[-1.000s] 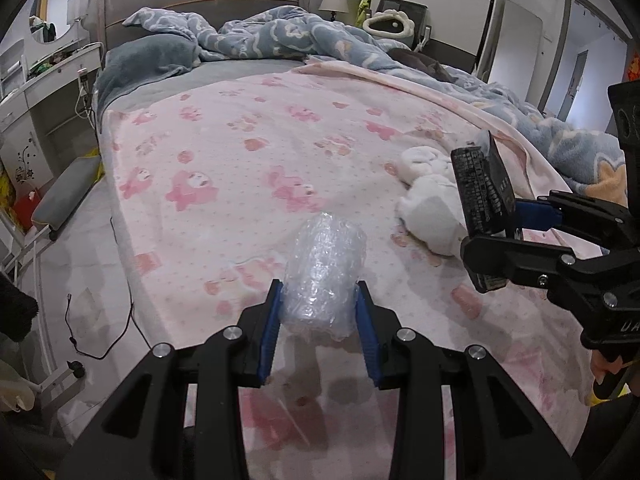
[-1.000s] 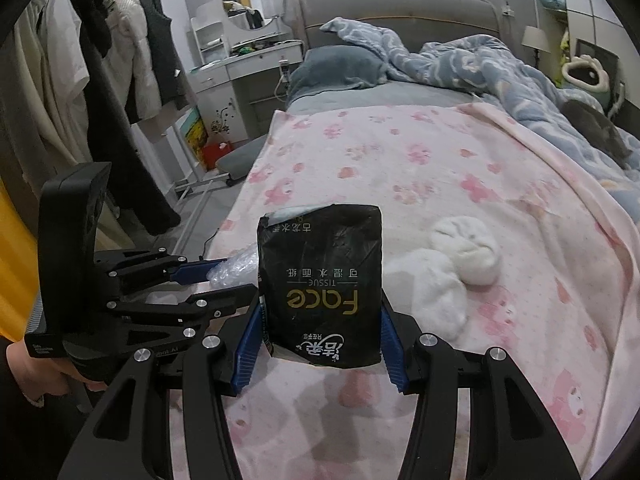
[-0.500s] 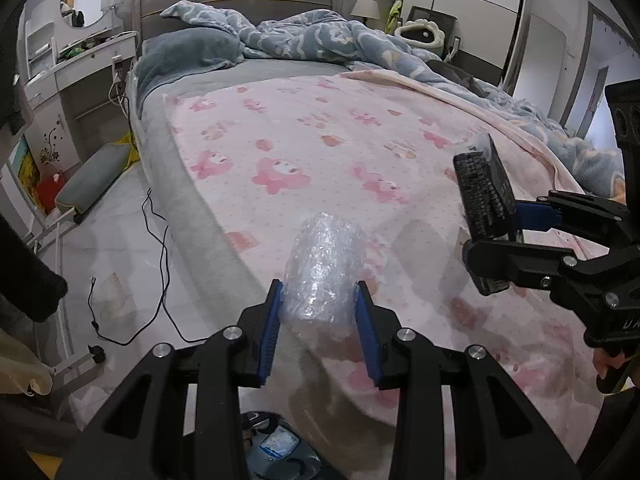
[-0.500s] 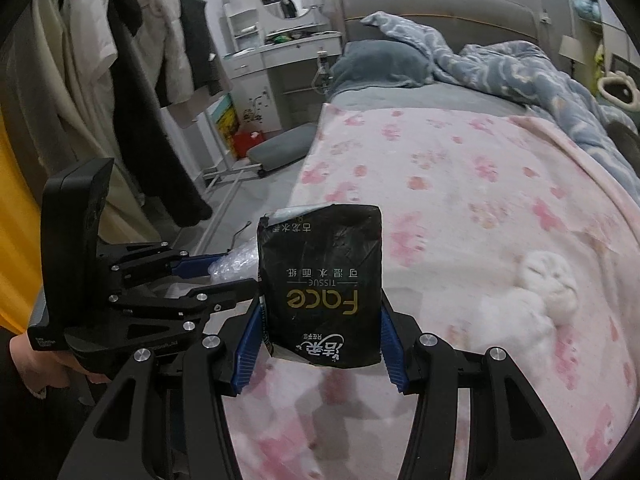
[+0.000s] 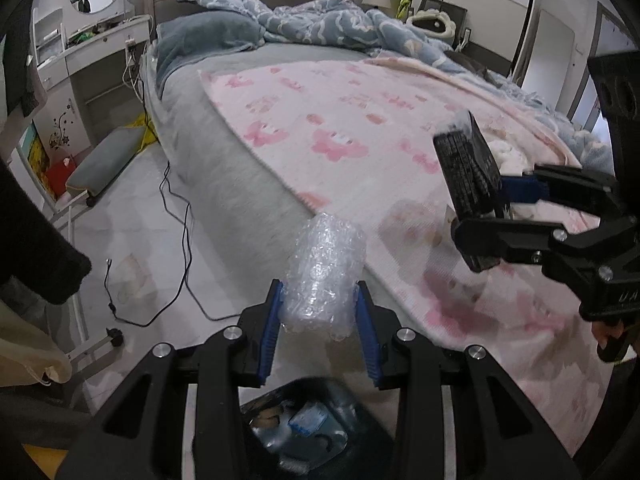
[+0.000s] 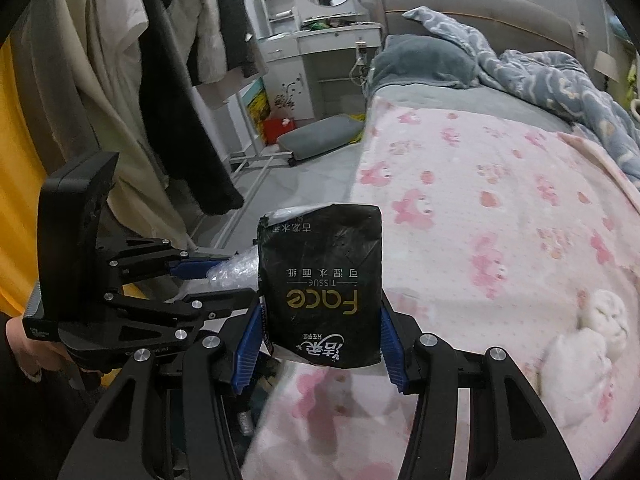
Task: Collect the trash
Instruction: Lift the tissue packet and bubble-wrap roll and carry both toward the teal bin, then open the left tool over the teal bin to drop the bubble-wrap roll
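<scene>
My left gripper [image 5: 319, 312] is shut on a crumpled wad of clear bubble wrap [image 5: 325, 276], held over the bed's edge. Below it a trash bin [image 5: 304, 420] with wrappers inside shows between the fingers. My right gripper [image 6: 318, 334] is shut on a black tissue pack [image 6: 320, 288] with gold lettering. In the left wrist view that tissue pack [image 5: 468, 168] hangs to the right, above the pink blanket. In the right wrist view the left gripper [image 6: 218, 276] with the bubble wrap [image 6: 236, 270] sits just left of the pack.
A bed with a pink patterned blanket [image 5: 380, 140] fills the right. White crumpled tissues [image 6: 592, 332] lie on it. A black cable [image 5: 176, 240] trails on the grey floor beside the bed. Clothes on a rack [image 6: 160, 80] hang at the left, near a white dresser [image 6: 320, 52].
Both grippers have swung left from over the blanket to the bed's edge, still holding their loads. The floor and the trash bin have come into view.
</scene>
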### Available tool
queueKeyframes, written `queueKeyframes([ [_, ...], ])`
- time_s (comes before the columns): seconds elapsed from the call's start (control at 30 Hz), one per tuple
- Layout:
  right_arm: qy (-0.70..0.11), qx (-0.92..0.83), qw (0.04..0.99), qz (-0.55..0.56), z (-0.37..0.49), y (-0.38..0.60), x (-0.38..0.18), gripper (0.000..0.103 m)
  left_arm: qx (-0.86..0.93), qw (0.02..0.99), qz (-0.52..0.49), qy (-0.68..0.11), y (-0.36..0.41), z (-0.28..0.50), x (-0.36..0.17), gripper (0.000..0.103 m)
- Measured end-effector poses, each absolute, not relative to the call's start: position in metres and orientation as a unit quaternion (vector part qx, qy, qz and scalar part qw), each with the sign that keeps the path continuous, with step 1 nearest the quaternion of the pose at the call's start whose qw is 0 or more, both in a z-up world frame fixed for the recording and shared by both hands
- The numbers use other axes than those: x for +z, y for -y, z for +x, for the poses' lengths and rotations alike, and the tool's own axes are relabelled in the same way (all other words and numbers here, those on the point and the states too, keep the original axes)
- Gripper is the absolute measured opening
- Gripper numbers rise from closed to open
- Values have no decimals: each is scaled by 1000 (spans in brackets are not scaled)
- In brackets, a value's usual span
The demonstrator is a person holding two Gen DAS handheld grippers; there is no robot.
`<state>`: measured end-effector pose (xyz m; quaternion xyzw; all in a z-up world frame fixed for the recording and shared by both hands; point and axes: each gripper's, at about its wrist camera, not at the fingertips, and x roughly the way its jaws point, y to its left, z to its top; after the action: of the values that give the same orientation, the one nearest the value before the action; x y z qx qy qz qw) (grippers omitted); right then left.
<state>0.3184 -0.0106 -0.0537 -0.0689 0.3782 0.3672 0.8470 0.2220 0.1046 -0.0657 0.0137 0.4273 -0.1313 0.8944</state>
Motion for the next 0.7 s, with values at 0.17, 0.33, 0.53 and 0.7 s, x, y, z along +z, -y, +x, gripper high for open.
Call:
queueKeyframes([
  [0.17,-384,384,836,-80,318,-15,-56,53,-131,881,30,-454,-123,214,-78,38],
  [0.33,-391,396,825,-94,318,-41,-63,53,-139,861,35,-487,-137,206,-95,38],
  [0.53,-420,410,800,-122,318,-69,-81,53,-160,828,54,-535,-149,189,-120,38],
  [0.7,-441,415,782,-148,316,-95,-95,53,-172,806,54,-563,-164,177,-133,38],
])
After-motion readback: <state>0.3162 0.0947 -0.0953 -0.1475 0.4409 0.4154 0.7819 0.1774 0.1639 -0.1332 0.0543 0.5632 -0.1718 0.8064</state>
